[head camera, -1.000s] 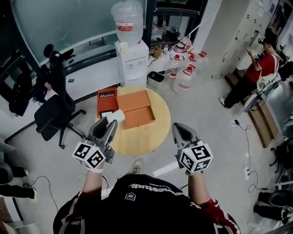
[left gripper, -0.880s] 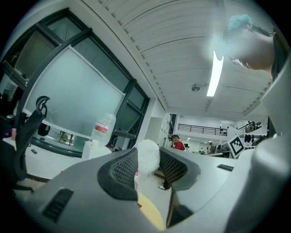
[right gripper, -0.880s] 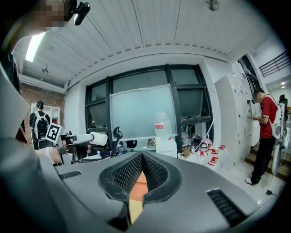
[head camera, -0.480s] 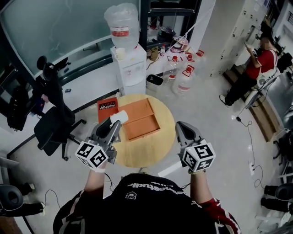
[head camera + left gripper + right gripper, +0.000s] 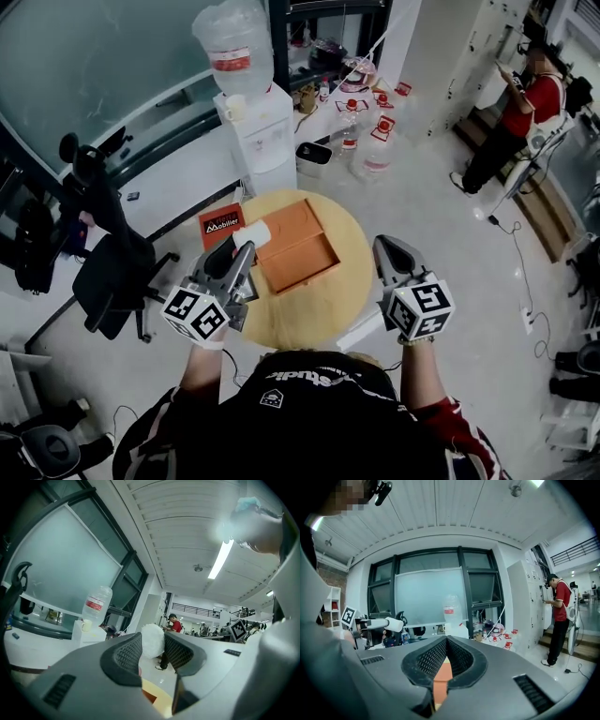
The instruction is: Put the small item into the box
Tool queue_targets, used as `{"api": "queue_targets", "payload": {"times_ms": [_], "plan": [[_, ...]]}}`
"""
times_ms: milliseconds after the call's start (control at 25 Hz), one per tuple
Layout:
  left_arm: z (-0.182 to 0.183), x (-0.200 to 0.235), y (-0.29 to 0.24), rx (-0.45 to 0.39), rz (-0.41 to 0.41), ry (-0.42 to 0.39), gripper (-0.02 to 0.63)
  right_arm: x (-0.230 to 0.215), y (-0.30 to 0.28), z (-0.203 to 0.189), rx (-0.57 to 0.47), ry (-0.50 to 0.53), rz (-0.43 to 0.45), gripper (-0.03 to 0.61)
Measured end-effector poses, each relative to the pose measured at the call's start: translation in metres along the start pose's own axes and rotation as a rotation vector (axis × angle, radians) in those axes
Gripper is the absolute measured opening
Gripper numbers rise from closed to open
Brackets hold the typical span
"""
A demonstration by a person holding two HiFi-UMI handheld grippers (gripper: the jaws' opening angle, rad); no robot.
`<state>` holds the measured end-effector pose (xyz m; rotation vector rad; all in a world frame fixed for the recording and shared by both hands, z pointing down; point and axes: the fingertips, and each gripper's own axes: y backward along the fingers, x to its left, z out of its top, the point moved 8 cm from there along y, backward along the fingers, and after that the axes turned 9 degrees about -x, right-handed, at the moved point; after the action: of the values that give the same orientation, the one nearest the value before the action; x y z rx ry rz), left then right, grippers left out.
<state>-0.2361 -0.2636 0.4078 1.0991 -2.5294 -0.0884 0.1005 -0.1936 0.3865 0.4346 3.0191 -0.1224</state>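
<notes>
Round wooden tabletop (image 5: 314,314) on an office floor. The small white item (image 5: 152,641), fluffy in texture, is clamped between the jaws of the left hand-held gripper (image 5: 244,249) and held above the tabletop, at the left edge of the open orange box (image 5: 298,246). A red booklet (image 5: 220,223) lies just left of the box. The right hand-held gripper (image 5: 382,246) hangs over the tabletop's right rim, jaws together and empty. A water dispenser (image 5: 261,141) stands beyond the tabletop.
</notes>
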Motion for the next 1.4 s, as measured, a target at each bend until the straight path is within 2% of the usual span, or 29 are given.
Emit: {"api": "queue_targets", "payload": {"times_ms": [480,1000,1400], "plan": [[-0.024,0.025,-0.027,0.024,-0.052,0.004,0.155,-0.01,-0.016,0.012,0.045,0.07,-0.043,0.026],[-0.047,0.024,-0.048,0.08,-0.058,-0.024,0.155,-0.023,-0.027,-0.002,0.032,0.039,-0.002,0.026],[-0.082,0.017,-0.078,0.172,-0.117,-0.054,0.155,-0.048,-0.006,-0.017,0.052,0.022,-0.089,0.026]]}}
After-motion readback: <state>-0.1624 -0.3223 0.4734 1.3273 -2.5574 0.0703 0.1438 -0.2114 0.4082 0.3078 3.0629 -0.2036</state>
